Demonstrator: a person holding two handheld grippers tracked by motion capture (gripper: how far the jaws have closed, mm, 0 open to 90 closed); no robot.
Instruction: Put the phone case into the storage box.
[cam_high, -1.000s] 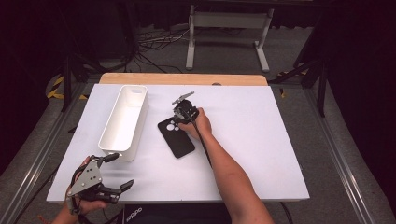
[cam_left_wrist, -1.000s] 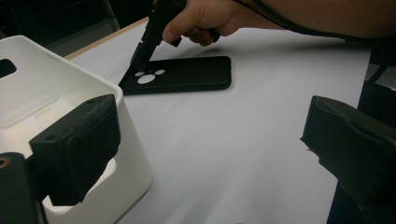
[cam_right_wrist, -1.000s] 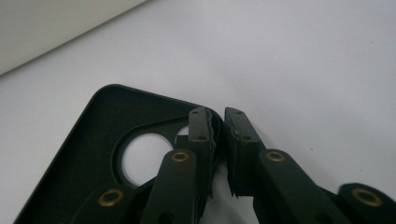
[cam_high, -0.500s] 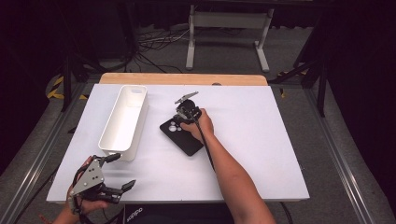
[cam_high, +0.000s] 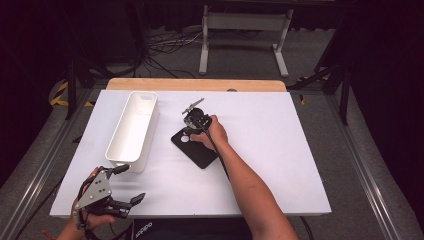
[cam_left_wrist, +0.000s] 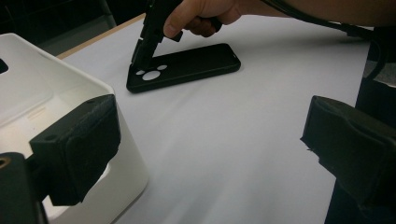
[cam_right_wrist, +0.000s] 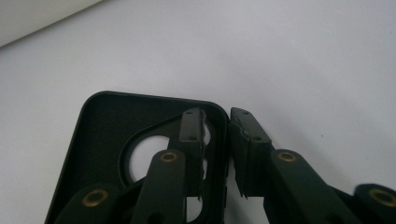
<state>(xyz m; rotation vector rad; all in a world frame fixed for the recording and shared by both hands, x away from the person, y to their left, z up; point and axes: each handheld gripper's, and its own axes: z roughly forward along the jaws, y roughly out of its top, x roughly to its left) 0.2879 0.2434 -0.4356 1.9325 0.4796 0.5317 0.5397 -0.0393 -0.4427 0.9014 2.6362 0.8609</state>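
On the white table, right gripper fingers slightly apart, straddling phone case rim, just opening

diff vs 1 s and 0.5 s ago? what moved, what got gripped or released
The phone case has swung slightly on the table between the earlier frames and now. The right gripper straddles the case's side wall at the camera-cutout end; its jaws have just been opening, with a slight gap showing. The left gripper, open, and the white bin are unchanged.
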